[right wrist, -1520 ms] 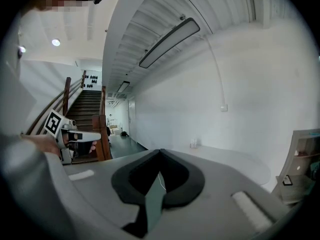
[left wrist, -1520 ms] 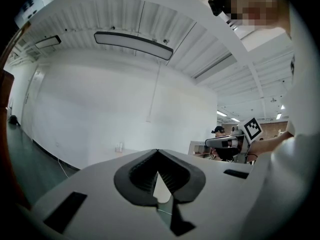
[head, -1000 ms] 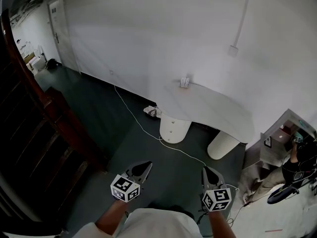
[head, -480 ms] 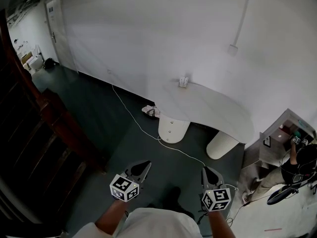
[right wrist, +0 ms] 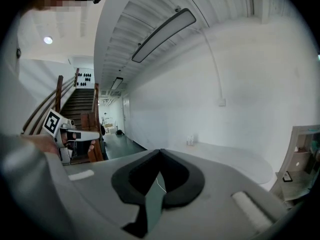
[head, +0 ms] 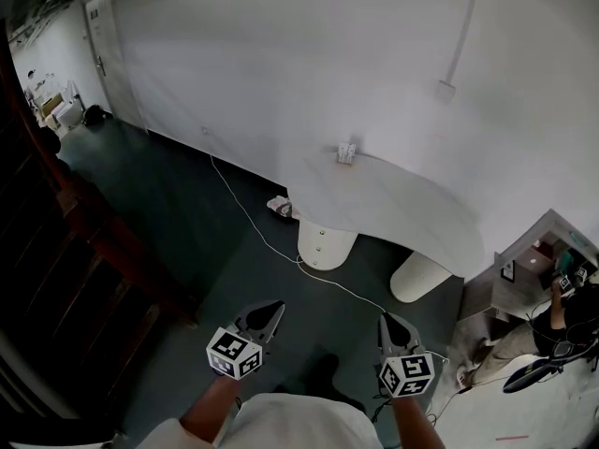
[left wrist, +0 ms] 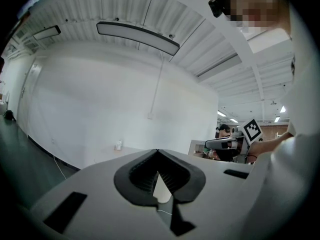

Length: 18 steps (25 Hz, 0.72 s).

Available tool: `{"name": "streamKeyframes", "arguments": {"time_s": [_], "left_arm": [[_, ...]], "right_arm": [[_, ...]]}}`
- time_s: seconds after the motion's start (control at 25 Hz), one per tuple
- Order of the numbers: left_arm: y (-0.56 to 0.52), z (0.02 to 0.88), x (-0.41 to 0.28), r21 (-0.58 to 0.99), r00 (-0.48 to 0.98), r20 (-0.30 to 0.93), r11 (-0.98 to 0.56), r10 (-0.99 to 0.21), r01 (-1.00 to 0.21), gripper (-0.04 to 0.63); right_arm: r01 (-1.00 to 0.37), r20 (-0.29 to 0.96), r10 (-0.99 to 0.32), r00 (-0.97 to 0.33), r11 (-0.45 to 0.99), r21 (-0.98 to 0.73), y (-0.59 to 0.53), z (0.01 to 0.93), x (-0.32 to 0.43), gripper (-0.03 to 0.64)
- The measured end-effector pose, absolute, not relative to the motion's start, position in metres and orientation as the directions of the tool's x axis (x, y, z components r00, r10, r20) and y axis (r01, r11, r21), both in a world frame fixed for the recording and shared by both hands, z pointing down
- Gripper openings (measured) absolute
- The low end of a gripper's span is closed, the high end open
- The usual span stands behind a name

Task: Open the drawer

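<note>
A white desk point(head: 393, 204) with a curved top stands against the wall, ahead of me. Its left round pedestal point(head: 325, 241) shows two small knobs on its front, one above the other; I cannot make out drawer seams. My left gripper point(head: 278, 306) and right gripper point(head: 385, 319) hang side by side low in the head view, well short of the desk, over dark floor. Both are shut with nothing in them. The left gripper point(left wrist: 158, 150) and the right gripper point(right wrist: 160, 150) each show their tips meeting, with the desk far off.
A white cable point(head: 253, 218) runs across the floor to the desk. A dark wooden stair railing point(head: 103, 241) fills the left. A second pedestal point(head: 418, 274), an open shelf unit point(head: 524, 265) and a seated person point(head: 562, 311) are at the right. A small white item point(head: 346, 152) stands on the desk's back edge.
The view has crept slightly toward the desk, and a dark shoe has come into sight below the grippers. Both grippers keep their pose and stay shut.
</note>
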<state>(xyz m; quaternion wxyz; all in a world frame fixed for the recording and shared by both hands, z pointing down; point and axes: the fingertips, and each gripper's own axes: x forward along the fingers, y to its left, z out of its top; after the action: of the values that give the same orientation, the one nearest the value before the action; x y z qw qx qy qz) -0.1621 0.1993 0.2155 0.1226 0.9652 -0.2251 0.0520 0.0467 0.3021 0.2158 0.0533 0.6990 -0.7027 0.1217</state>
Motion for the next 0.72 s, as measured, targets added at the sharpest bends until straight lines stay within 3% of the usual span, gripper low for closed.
{"name": "streamKeyframes", "arguments": {"time_s": [0.72], "left_arm": [[0.119,0.241,-0.055,0.229,0.847,0.222,-0.819,-0.483,-0.527,0.006]], "right_arm": [[-0.983,0.300,-0.942,-0.150,0.111,-0.144,0.188,0.248,0.145,0.011]]}}
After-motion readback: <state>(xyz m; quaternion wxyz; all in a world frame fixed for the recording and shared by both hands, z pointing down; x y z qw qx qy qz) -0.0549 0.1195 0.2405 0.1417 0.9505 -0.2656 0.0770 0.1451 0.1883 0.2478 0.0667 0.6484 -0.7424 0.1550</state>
